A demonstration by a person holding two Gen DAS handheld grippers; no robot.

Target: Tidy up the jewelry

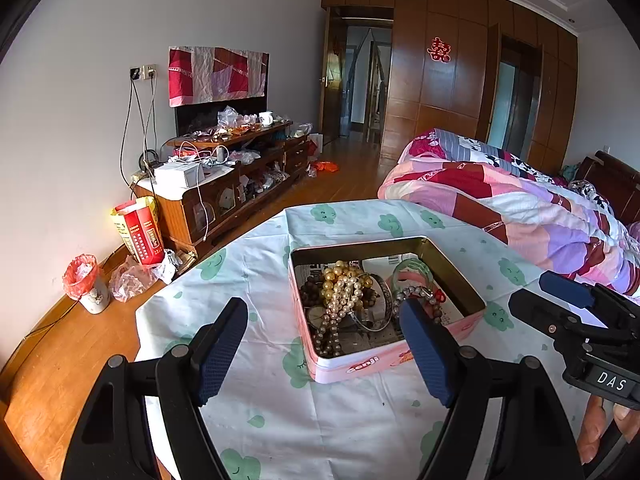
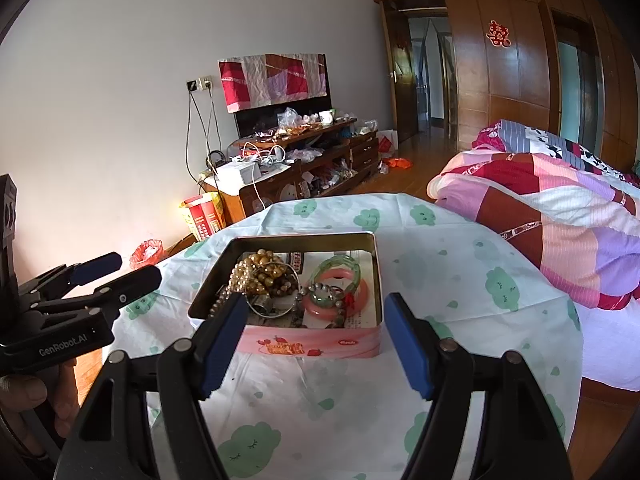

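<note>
Both hands tilt their tools downward at the tin; left gripper and right gripper gape, released, holding nothing, the tin just beyond their fingers.

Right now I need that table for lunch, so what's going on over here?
A person is sorting jewelry with a handheld gripper in each hand. The left gripper and right gripper both hover open in front of an open pink tin on the cloud-print tablecloth. Nothing is held yet. The tin holds a tangle of pearl and bead strands plus green and pink bangles, so the sorting has not started.
</note>
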